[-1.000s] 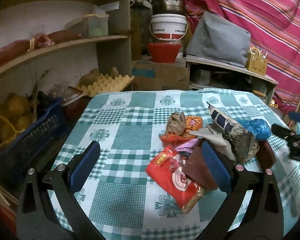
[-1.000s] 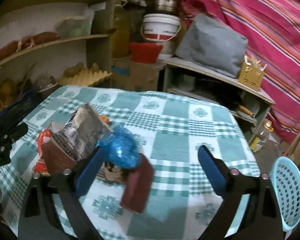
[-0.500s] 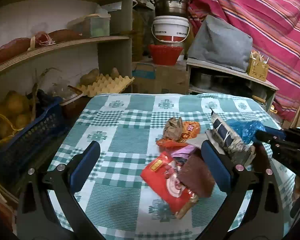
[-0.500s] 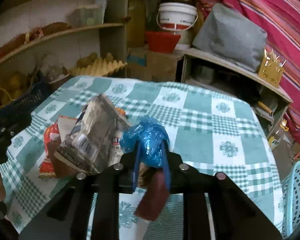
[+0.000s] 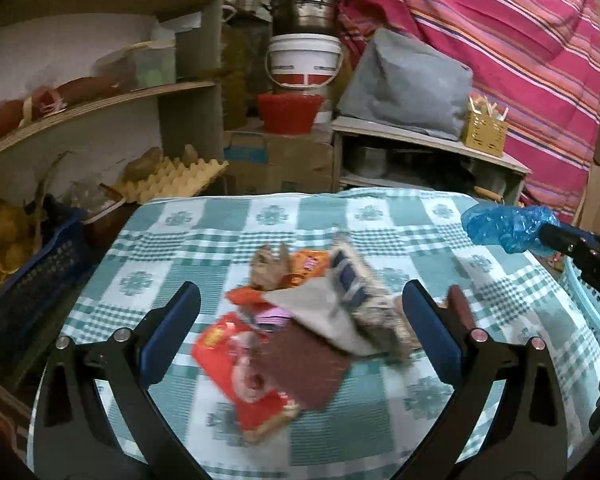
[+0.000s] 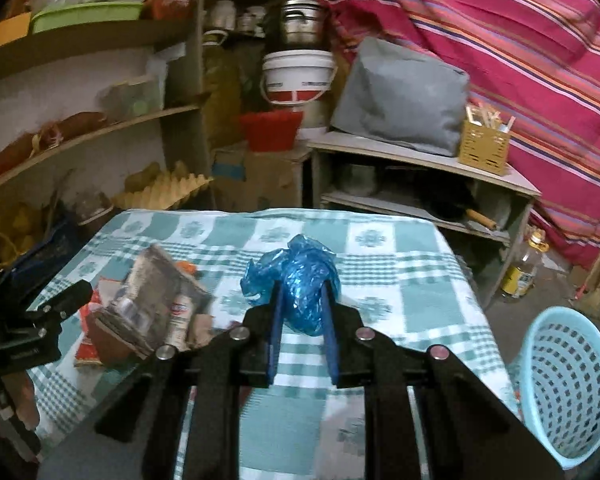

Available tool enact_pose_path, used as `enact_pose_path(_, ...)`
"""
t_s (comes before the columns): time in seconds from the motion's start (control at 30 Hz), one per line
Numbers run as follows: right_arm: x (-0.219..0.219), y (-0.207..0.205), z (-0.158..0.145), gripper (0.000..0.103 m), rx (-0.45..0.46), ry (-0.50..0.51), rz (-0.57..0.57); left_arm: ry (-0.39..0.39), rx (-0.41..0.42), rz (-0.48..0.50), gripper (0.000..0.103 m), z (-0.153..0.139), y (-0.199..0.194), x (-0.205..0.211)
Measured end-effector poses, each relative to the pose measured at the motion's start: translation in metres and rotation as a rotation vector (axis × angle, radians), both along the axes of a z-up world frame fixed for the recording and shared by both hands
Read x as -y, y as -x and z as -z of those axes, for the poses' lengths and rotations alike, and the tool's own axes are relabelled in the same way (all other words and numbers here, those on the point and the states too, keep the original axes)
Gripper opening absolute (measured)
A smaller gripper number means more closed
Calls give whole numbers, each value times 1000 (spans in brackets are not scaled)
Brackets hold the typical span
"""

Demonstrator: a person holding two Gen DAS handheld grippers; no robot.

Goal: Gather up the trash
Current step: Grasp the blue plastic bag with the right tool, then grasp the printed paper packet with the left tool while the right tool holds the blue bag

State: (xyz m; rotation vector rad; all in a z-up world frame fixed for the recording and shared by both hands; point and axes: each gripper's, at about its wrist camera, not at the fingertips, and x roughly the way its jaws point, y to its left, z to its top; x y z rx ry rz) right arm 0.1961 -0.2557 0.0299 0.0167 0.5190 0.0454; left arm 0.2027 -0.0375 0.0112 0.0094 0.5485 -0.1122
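My right gripper (image 6: pixel 303 298) is shut on a crumpled blue plastic bag (image 6: pixel 296 276) and holds it above the checked tablecloth (image 6: pixel 412 292); the bag also shows in the left wrist view (image 5: pixel 504 228). My left gripper (image 5: pixel 300 316) is open and empty above a pile of trash: a red snack wrapper (image 5: pixel 236 364), a brown wrapper (image 5: pixel 304 368), a grey packet (image 5: pixel 364 300) and an orange wrapper (image 5: pixel 304 264). The pile shows in the right wrist view (image 6: pixel 148 312). A light blue basket (image 6: pixel 568 380) stands beside the table at the right.
Shelves with an egg tray (image 5: pixel 172 180), a dark blue crate (image 5: pixel 28 280) and produce line the left. A white bucket (image 5: pixel 304 64), a red bowl (image 5: pixel 290 112) and a low shelf (image 6: pixel 420 176) stand behind the table. A bottle (image 6: pixel 524 268) sits on the floor.
My right gripper closed on the blue bag and lifted it off the pile, moving right. The left gripper stayed open and drew back a little.
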Motion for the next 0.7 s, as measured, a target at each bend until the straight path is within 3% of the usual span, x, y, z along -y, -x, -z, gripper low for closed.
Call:
enact_pose_path(0.17, 22, 7, 3, 18, -2, 2, 40, -2, -42, 25, 90, 10, -6, 26)
enact_pose_path(0.37, 43, 12, 6, 18, -11, -14, 68, 16, -143, 34, 56, 29, -25, 38)
enact_pose_path(0.43, 46, 14, 7, 18, -13, -21, 75, 24, -163, 36, 34, 33, -30, 38)
enact_pose_path(0.7, 54, 20, 5, 18, -2, -37, 83, 58, -148, 21, 15, 23, -27, 30)
